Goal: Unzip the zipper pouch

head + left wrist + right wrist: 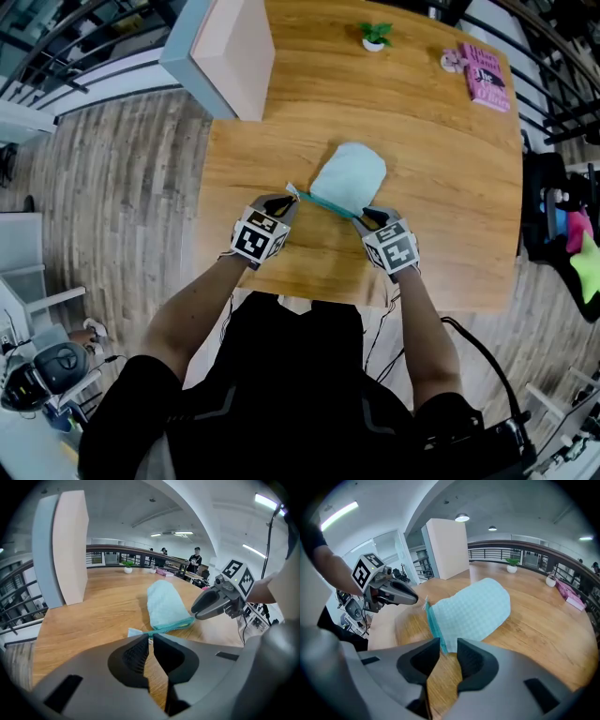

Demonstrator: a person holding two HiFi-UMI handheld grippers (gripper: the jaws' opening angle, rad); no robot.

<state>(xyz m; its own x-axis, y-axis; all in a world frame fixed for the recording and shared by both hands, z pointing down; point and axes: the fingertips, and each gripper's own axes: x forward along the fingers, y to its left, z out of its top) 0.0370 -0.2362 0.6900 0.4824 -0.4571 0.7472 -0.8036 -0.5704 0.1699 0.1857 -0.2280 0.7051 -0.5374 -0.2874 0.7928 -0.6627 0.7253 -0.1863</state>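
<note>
A pale blue checked zipper pouch [349, 176] lies flat on the wooden table [450, 187], its teal zipper [328, 203] along the near edge. My left gripper [286, 202] is shut on the zipper's left end, where a small fabric tab [134, 632] sticks out beside the tips [151, 637]. My right gripper [367, 217] is at the zipper's right end. In the right gripper view its jaws stand apart around the pouch's corner [444, 645] without pressing on it. The pouch [473, 609] stretches away from them towards the left gripper [412, 599].
A tall pale block [230, 52] with a grey side stands at the table's far left. A small potted plant [375, 36] and a pink book [486, 75] sit at the far edge. The table's near edge [375, 305] is close behind both grippers.
</note>
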